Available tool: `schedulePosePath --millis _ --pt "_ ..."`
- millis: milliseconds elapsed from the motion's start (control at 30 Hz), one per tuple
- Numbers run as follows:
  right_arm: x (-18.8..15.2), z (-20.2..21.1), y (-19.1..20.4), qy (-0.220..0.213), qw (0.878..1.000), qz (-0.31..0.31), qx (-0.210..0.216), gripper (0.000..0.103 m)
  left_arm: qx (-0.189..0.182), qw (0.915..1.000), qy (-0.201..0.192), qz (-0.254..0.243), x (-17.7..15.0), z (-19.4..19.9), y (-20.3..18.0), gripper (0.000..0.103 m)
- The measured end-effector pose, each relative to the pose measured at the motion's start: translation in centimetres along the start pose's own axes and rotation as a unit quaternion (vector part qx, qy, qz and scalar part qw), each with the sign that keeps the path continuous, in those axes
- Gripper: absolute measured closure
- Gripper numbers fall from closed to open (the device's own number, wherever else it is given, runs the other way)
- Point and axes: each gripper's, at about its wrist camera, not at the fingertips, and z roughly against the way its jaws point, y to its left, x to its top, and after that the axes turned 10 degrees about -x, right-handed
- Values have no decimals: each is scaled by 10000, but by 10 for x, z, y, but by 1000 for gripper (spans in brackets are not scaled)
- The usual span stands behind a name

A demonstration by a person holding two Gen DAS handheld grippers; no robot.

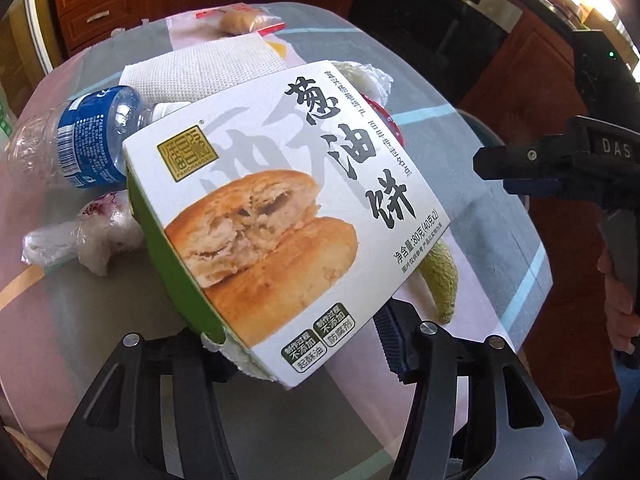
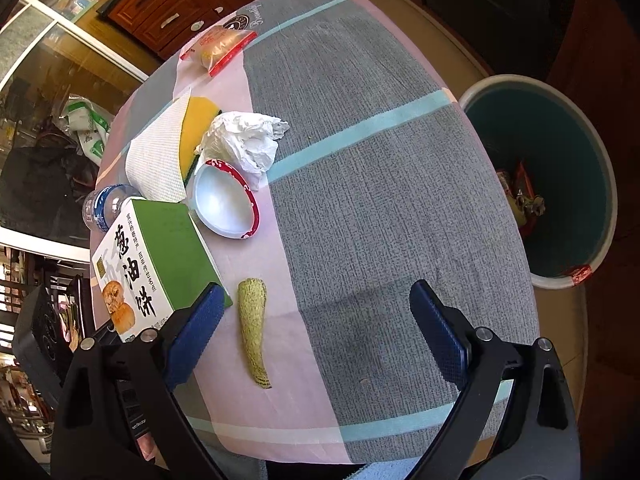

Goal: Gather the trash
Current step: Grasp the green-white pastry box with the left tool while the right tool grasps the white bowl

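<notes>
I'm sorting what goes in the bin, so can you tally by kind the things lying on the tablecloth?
Food boxes: 1, the pastry box
Plastic bottles: 1
Bowls: 1
Crumpled tissue wads: 1
Flat paper towels: 1
Sponges: 1
Peel strips: 1
Clear plastic bags: 1
Red-edged snack packets: 1
Total: 9

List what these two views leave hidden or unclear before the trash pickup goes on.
- Left wrist view: the pastry box hides the left gripper's pads, so a firm grip cannot be confirmed.
- Left wrist view: the box covers most of the bowl and part of the green peel.
- Right wrist view: the bin's contents are too small to identify.
- Right wrist view: box and paper towel hide most of the bottle.
</notes>
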Motion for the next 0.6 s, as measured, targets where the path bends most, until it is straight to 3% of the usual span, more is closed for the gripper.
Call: schedulePosePath --millis 167,267,433,467,500,533,600 --pt "10 -1 12 -68 9998 175 44 39 -105 9998 -106 146 -2 8 1 47" --pt "18 -8 21 -45 9995 244 195 44 -256 9992 -50 301 -4 14 7 47" --pt "32 -28 42 -103 9983 469 325 50 -132 9995 -179 243 -3 24 6 48" --pt "34 -33 44 -83 9982 494 340 58 -130 9994 -226 243 -2 27 6 52" --pt "36 -39 46 -31 9980 504 380 67 -151 9992 -276 244 -2 31 6 64" --pt "38 -45 48 11 9978 513 425 69 -206 9991 -290 225 -1 32 5 72" --pt "40 -52 51 -18 9976 543 433 71 -228 9993 -267 158 0 33 2 79"
